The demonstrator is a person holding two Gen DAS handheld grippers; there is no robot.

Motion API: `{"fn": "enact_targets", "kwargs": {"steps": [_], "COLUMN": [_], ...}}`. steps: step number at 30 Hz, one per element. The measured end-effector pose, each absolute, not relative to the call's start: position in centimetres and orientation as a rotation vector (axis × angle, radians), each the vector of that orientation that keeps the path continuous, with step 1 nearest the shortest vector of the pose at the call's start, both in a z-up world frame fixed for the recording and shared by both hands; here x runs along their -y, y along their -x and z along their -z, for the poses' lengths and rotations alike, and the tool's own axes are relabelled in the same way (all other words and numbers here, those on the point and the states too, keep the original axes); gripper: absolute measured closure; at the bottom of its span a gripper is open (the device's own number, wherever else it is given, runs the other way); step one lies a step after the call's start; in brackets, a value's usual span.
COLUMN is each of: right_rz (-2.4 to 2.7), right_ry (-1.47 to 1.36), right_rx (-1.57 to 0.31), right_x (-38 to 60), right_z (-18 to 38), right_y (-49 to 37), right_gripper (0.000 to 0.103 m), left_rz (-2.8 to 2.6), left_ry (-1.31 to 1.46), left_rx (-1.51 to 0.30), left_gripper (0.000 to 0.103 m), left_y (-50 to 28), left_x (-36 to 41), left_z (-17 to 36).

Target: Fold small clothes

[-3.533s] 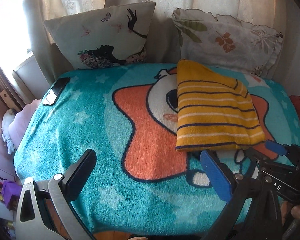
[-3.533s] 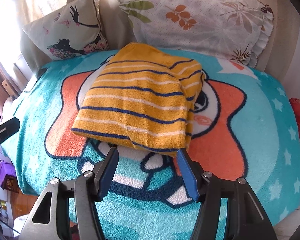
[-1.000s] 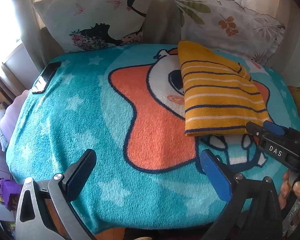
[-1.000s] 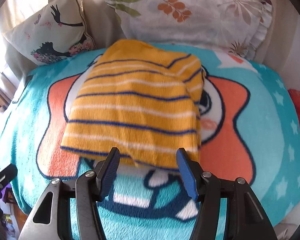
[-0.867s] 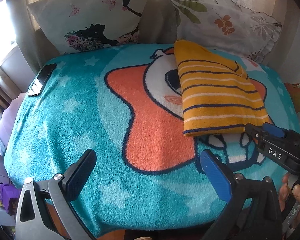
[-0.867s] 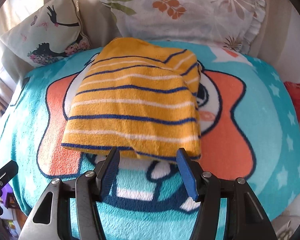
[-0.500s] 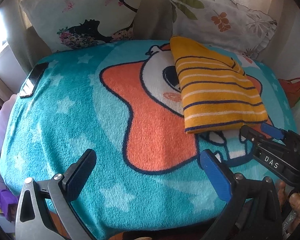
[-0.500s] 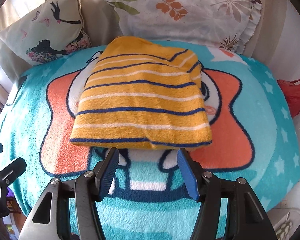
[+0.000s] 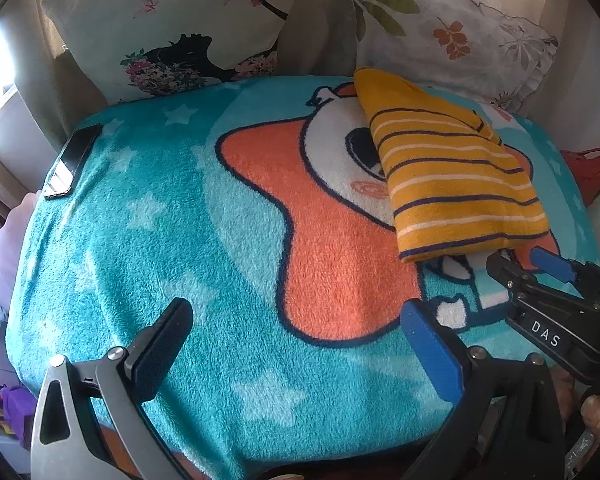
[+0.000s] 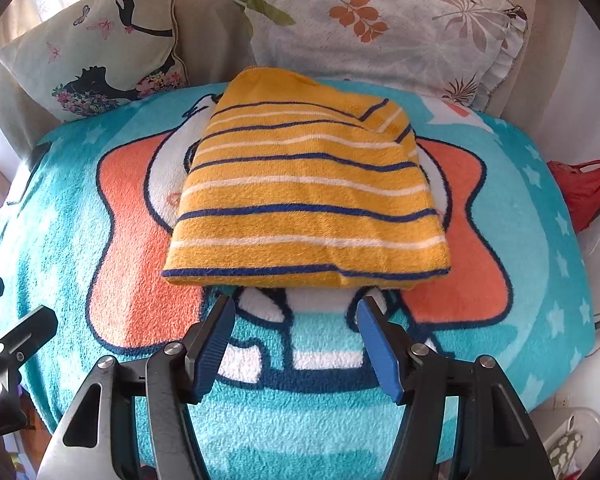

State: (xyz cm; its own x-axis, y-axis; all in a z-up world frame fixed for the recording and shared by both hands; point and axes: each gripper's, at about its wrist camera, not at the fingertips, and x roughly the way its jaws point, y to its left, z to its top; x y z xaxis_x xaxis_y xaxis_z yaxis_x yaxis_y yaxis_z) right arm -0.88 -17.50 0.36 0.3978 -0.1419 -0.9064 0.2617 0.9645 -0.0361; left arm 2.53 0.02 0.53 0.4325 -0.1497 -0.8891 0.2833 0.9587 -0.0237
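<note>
One folded striped garment (image 10: 306, 200), just ahead of the right gripper (image 10: 296, 320); two grippers in all, the left gripper (image 9: 296, 320) well to the left of the garment; one star-patterned blanket (image 9: 148, 240) beneath both; two pillows (image 10: 96, 48) beyond the garment; one phone (image 9: 73, 160) far left of the left gripper; one red cloth (image 10: 588, 188) off to the right

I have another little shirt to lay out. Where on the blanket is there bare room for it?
The widest bare stretch of blanket lies between the phone and the folded yellow striped garment. The right side is crowded: the right gripper sits just short of the garment's near edge.
</note>
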Motion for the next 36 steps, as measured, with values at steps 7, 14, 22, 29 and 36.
{"fn": "enact_targets", "kwargs": {"steps": [7, 14, 22, 29, 36], "right_rz": [0.268, 0.273, 0.278, 0.278, 0.266], "right_ry": [-0.107, -0.096, -0.086, -0.080, -0.067], "right_rx": [-1.140, -1.130, -1.141, -1.129, -1.122], "right_x": [16.2, 15.1, 14.2, 13.9, 14.1], "right_z": [-0.2, -0.7, -0.4, -0.6, -0.8], "right_y": [0.6, 0.4, 0.2, 0.2, 0.2], "right_gripper": [0.035, 0.034, 0.033, 0.033, 0.033], "left_rz": [0.240, 0.214, 0.212, 0.217, 0.216], "left_ry": [-0.142, -0.139, -0.140, -0.111, -0.103], "left_rx": [-1.086, -1.034, -1.064, -1.104, -1.122], "left_gripper": [0.000, 0.000, 0.000, 0.000, 0.000], "left_y": [-3.0, -2.9, -3.3, -3.7, -3.6], "left_x": [-1.7, -3.1, -3.8, -4.1, -3.6], "left_z": [-0.6, -2.0, -1.3, -0.4, -0.2]}}
